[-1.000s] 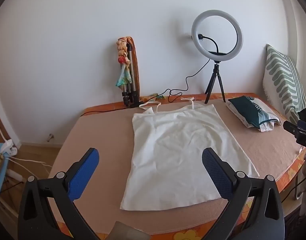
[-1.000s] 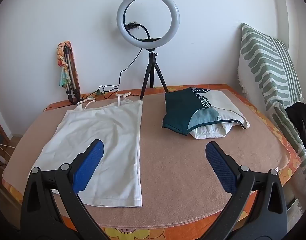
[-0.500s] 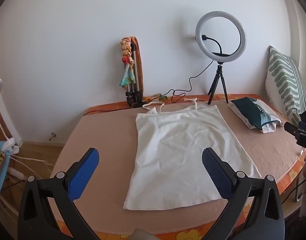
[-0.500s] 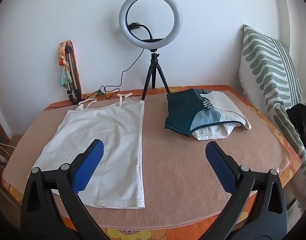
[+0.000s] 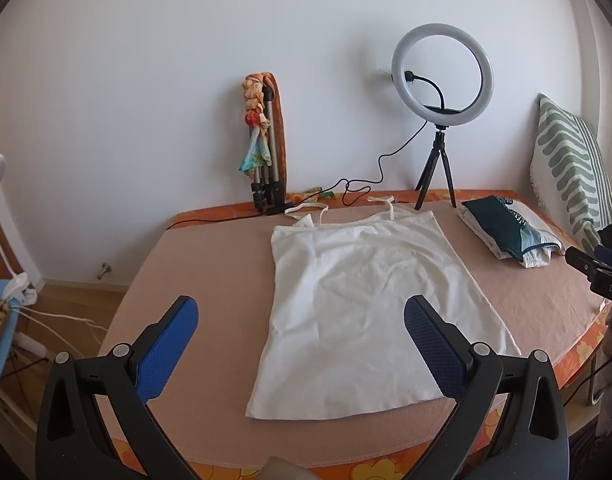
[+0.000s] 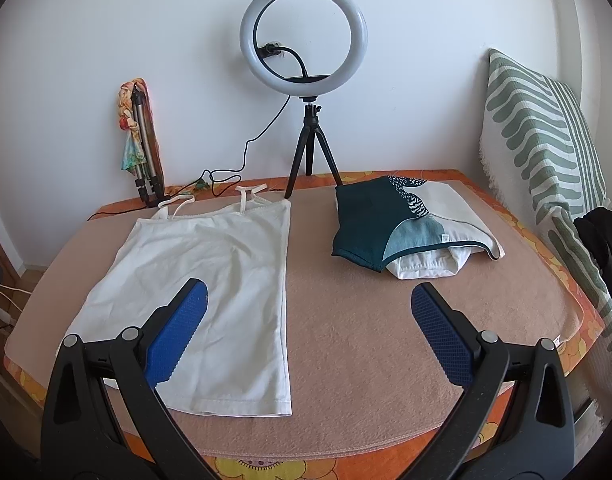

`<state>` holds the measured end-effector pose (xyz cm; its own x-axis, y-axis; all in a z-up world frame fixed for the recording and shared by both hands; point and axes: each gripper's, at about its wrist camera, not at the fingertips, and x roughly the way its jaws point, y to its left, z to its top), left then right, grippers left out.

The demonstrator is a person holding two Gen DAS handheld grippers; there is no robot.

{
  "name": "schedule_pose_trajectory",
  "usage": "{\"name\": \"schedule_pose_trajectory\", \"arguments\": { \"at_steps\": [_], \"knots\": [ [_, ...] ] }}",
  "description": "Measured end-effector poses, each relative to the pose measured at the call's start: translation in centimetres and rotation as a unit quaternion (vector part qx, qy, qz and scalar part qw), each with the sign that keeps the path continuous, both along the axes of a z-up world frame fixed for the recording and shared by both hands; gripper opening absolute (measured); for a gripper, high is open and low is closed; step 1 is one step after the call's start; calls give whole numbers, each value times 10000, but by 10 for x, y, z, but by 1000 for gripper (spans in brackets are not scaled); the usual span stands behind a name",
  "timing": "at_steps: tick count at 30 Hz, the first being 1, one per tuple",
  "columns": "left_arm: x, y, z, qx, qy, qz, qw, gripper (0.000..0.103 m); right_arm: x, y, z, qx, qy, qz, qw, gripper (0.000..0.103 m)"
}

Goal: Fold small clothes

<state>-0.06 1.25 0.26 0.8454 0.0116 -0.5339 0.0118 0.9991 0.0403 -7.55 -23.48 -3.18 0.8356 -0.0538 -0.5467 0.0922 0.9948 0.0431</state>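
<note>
Since a second ago I have drawn both grippers back a little, so more of the table's near edge shows. My left gripper (image 5: 301,316) and right gripper (image 6: 309,304) hang spread wide and empty above the table (image 6: 366,320), with its pinkish cover over an orange flowered cloth. The white camisole (image 5: 362,300) lies flat, straps toward the wall; folded clothes (image 6: 406,228) sit well apart to its right, near the ring light (image 6: 304,32). A striped cushion (image 6: 546,140) is cut off at the frame edge.

camisole (image 6: 210,280) flat on table (image 6: 366,340), folded clothes (image 6: 406,228) right, ring light (image 6: 304,36) behind
</note>
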Motion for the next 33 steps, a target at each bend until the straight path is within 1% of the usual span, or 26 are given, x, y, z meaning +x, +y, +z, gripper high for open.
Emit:
{"name": "schedule_pose_trajectory", "arguments": {
  "at_steps": [33],
  "knots": [
    [-1,4,-1,-62,-15,62,10000,102,1,5,-1,-23,0,3,10000,103]
  ]
}}
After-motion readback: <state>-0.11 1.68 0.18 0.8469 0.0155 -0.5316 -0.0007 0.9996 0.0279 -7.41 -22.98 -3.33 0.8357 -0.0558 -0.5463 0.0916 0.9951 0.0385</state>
